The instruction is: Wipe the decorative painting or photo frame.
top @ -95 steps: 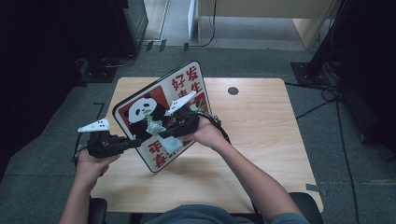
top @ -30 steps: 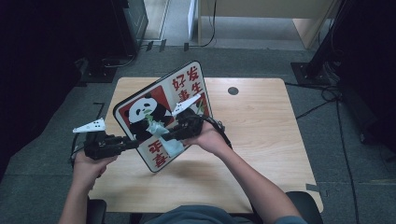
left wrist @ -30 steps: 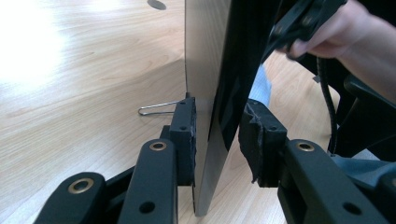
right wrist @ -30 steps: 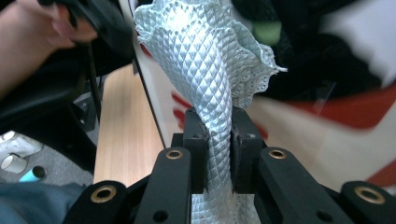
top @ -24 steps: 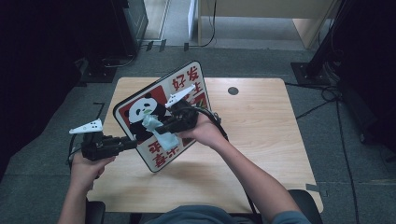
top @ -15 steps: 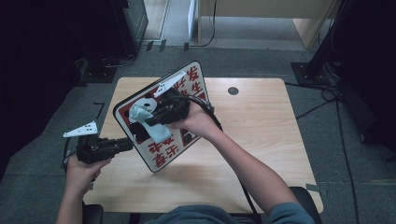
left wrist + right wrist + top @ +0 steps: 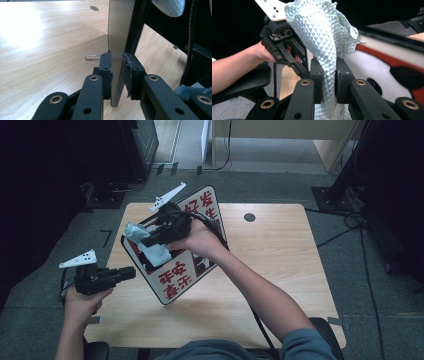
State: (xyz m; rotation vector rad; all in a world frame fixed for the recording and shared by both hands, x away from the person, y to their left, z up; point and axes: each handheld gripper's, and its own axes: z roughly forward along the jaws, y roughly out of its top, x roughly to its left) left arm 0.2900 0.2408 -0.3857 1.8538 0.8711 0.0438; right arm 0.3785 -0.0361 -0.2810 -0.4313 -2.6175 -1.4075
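A panda sign board with red characters stands tilted on the wooden table. My left gripper is at the board's lower left edge. Its jaws have just been closing, and the pads now press on the board's edge, as my left gripper shows in its own view. My right gripper is raised at the board's upper left, shut on a pale blue-green cloth. In the right gripper view the waffle-textured cloth rises between the pads of my right gripper, with the board behind.
A thin wire leg lies on the tabletop beside the board. A round cable hole sits at the table's far middle. Dark equipment and cables ring the table. The table's right half is bare wood.
My right gripper has carried the cloth up and left, from the board's middle to its upper left corner. The left gripper has stayed at the board's lower left edge.
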